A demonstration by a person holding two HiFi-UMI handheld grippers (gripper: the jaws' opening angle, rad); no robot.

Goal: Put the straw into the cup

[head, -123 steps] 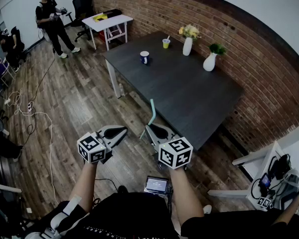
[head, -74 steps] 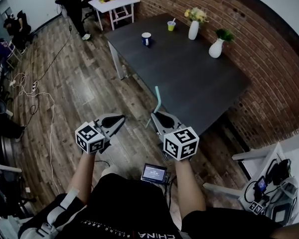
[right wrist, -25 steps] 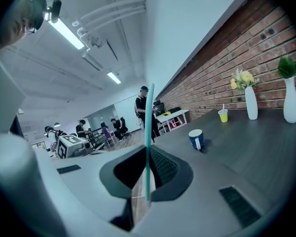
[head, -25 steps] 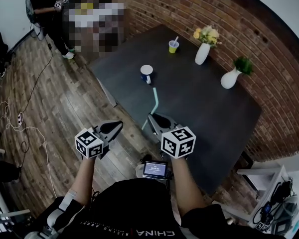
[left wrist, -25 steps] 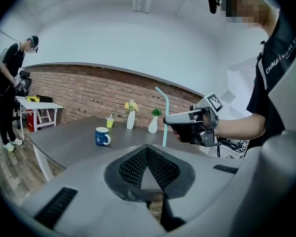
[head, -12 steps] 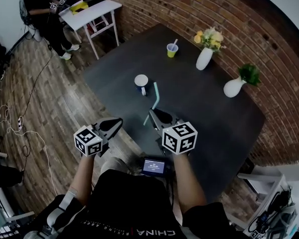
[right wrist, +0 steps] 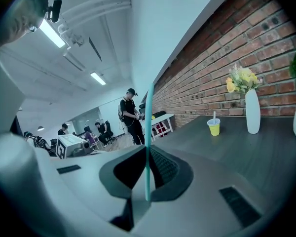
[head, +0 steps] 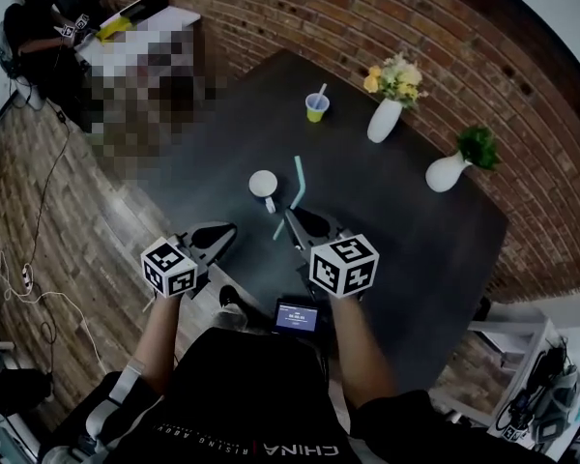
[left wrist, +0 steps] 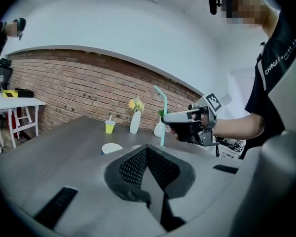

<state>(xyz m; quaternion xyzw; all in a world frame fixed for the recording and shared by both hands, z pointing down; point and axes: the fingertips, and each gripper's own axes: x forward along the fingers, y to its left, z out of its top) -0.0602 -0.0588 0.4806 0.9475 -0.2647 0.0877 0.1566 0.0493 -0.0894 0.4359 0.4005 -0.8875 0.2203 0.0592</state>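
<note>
A white cup with a blue body [head: 263, 184] stands on the dark table [head: 387, 211] near its front left part. My right gripper [head: 292, 222] is shut on a teal bendy straw [head: 296, 184], which stands upright just right of the cup and apart from it. In the right gripper view the straw [right wrist: 147, 147] rises between the jaws of that gripper [right wrist: 147, 154]. My left gripper [head: 220, 234] hovers at the table's near edge, left of the cup, shut on nothing. The left gripper view shows the cup [left wrist: 111, 147], the straw [left wrist: 162, 113] and its own closed gripper [left wrist: 148, 149].
A yellow cup with a straw in it [head: 316, 107] stands at the table's far side, with a white vase of flowers [head: 383, 119] and a white vase with a green plant [head: 445, 172] along the brick wall. People stand by a white table at the far left.
The view has closed in on the table. Both grippers, earlier over the floor, now hang over the table's near edge, and the straw has come up beside the white cup.
</note>
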